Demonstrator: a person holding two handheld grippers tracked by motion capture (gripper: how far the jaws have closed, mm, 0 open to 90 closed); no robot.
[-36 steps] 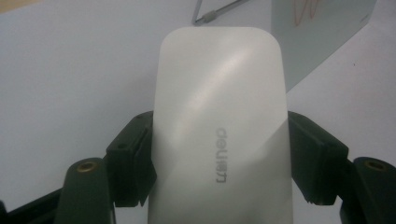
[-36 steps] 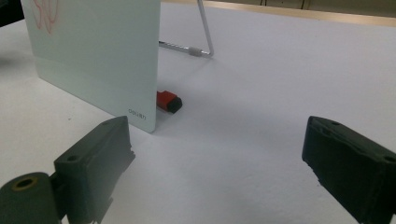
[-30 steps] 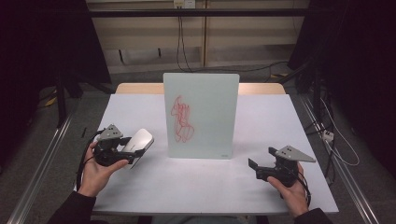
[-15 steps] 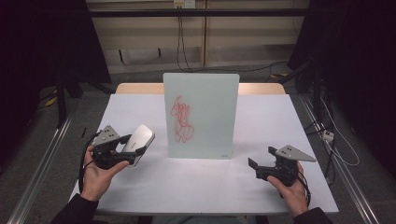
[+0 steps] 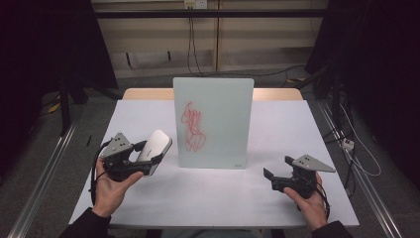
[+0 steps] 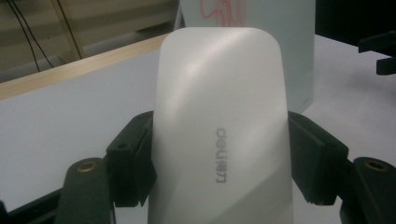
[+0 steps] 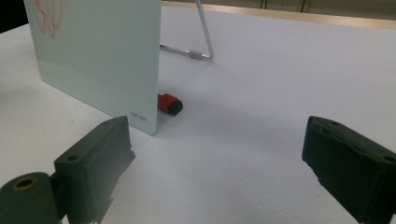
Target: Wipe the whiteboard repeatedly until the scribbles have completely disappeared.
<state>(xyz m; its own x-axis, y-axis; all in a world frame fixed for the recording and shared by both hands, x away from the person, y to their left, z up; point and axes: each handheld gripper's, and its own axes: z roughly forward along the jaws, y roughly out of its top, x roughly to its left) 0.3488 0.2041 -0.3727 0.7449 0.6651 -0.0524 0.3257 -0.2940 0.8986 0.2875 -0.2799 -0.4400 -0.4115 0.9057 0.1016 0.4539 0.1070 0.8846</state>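
White tabletop (image 5: 213,193) runs out under dim light, with dark curtains at both sides and a pale wall behind. Near its middle a frosted drawing board (image 5: 214,121) stands upright on a thin wire stand (image 7: 204,39), a red scribble (image 5: 194,126) on its face. Behind the board's lower corner, in the right gripper view, a red marker with a black end (image 7: 169,104) lies on the table, touching or just behind the board's edge.

To the left of the board, the left gripper (image 5: 148,161) sits in the person's raised hand, jaws clamped on both long sides of a white board eraser (image 5: 153,147), which is lifted off the table and tilted up toward the board, just beside its left edge. The left gripper view shows the eraser's smooth back with grey "deli" lettering (image 6: 223,155).

Over at the right, well apart from the board, the right gripper (image 5: 270,177) rests low by the table's front edge, jaws spread wide with nothing between them.
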